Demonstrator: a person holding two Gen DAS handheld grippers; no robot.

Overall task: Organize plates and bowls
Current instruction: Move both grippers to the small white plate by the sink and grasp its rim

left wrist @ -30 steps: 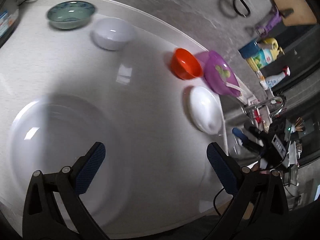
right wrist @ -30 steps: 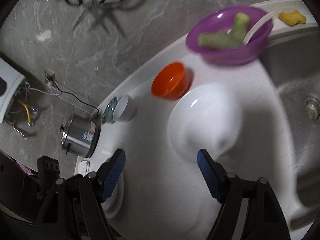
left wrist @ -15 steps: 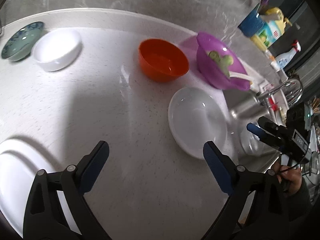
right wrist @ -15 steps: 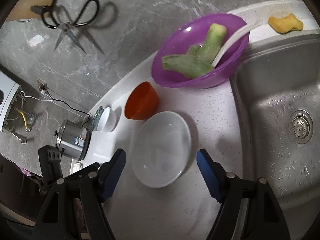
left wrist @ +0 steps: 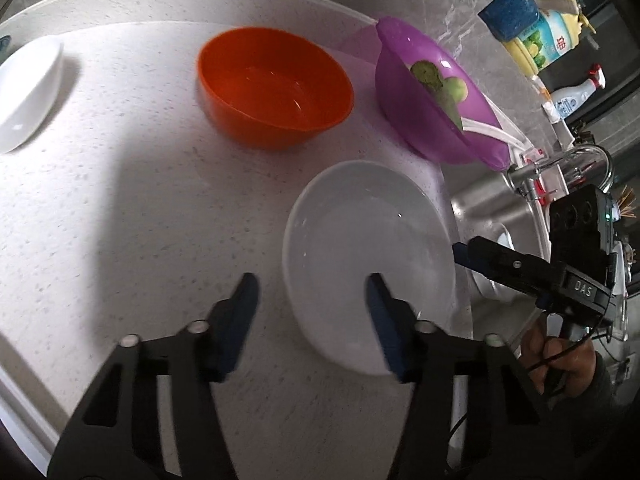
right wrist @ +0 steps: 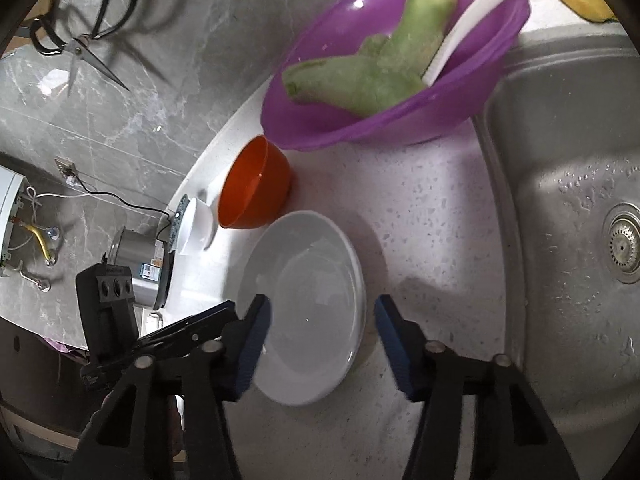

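A white plate [left wrist: 360, 248] lies on the speckled counter [left wrist: 140, 200]; it also shows in the right wrist view [right wrist: 308, 288]. My left gripper [left wrist: 310, 300] is open, its jaws straddling the plate's near left rim. My right gripper [right wrist: 320, 316] is open, with both jaws around the plate's near edge; it shows in the left wrist view [left wrist: 464, 250] at the plate's right rim. An orange bowl [left wrist: 276, 86] stands behind the plate. A white bowl [left wrist: 28, 88] sits at far left.
A purple bowl [right wrist: 400, 60] with green vegetable pieces and a white utensil sits by the steel sink [right wrist: 568, 220]. Detergent bottles [left wrist: 552, 40] stand at the back right. A steel cooker [right wrist: 140, 268] and scissors [right wrist: 84, 40] lie beyond the counter.
Both grippers have moved in toward the white plate, which now lies between their jaws. The left view has swung right, away from the large plate at the left.
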